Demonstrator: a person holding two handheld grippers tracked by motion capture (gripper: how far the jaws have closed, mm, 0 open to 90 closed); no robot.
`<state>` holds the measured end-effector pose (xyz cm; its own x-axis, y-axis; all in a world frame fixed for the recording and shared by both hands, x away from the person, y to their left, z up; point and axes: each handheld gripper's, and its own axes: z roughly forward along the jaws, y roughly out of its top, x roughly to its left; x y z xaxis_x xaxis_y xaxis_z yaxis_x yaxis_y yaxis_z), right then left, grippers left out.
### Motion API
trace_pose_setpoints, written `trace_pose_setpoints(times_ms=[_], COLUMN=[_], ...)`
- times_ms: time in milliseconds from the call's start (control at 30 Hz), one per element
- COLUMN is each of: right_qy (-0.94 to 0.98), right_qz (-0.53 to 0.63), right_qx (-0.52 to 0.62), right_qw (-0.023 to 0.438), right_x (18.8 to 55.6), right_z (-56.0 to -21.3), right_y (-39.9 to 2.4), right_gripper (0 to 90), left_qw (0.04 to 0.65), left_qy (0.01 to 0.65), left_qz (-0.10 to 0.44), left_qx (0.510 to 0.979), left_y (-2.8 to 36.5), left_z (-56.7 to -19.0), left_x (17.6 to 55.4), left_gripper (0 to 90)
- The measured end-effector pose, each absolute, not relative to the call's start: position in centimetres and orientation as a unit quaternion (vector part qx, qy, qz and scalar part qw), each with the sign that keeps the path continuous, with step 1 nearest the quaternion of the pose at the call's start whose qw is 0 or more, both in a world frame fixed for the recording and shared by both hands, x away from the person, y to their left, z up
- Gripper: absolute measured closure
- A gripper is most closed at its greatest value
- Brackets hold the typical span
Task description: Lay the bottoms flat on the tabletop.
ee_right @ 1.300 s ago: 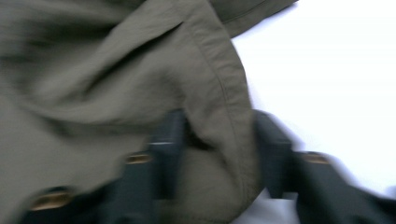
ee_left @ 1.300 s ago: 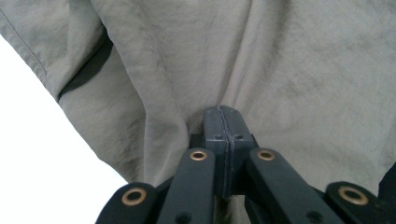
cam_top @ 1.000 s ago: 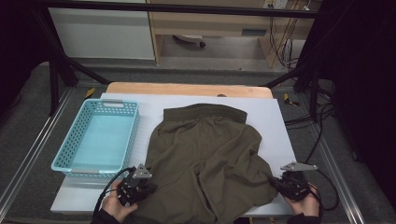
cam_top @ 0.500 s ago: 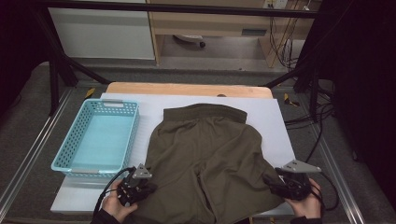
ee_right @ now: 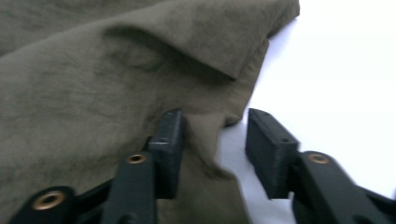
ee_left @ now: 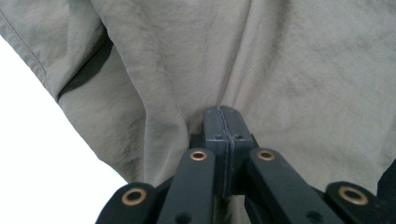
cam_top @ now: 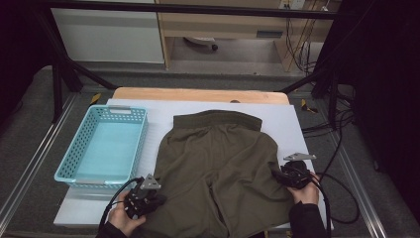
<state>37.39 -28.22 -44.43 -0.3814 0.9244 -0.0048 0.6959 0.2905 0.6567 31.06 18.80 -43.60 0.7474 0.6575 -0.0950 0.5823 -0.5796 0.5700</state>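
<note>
On table (cam_top: 297,124), shorts (cam_top: 218,163) legs cut off; left gripper (cam_top: 148,197) clamped on fabric; right gripper (ee_right: 212,140) jaws closing around hem, pads apart.

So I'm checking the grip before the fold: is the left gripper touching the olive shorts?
Touching. In the left gripper view, the left gripper has its jaws pressed shut, with a pinch of the olive shorts between them.

Olive-green fabric shorts (cam_top: 218,168): leg hems cut off by the bottom edge at 6 o'clock in the high view. In the left gripper view, whether any cloth sits between the closed black pads (ee_left: 227,135) can't be told. The right gripper view is blurred; the shorts' edge (ee_right: 205,135) runs between the pads, contact unclear. The person's forearms are cropped at 6 o'clock.
</note>
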Motion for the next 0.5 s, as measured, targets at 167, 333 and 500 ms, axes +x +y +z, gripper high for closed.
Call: trace_pose_setpoints(times_ms=[167, 333, 500], right_qy=[0.784, 0.767, 0.762], right_qz=[0.273, 0.266, 0.271], right_qx=[0.521, 0.541, 0.546], right_qw=[0.199, 0.219, 0.22], right_x=[36.7, 35.3, 34.3], right_z=[-44.0, -43.6, -43.8], right_y=[-28.5, -30.9, -32.5], right_gripper=[88.7, 89.0, 69.9], left_qw=[0.296, 0.295, 0.295], left_qy=[0.35, 0.349, 0.348], left_qz=[0.062, 0.057, 0.058], left_qx=[0.887, 0.888, 0.888], left_y=[18.8, 19.0, 18.9], left_z=[-43.6, -43.5, -43.5], left_x=[31.1, 31.2, 31.2], left_gripper=[89.5, 89.5, 89.5])
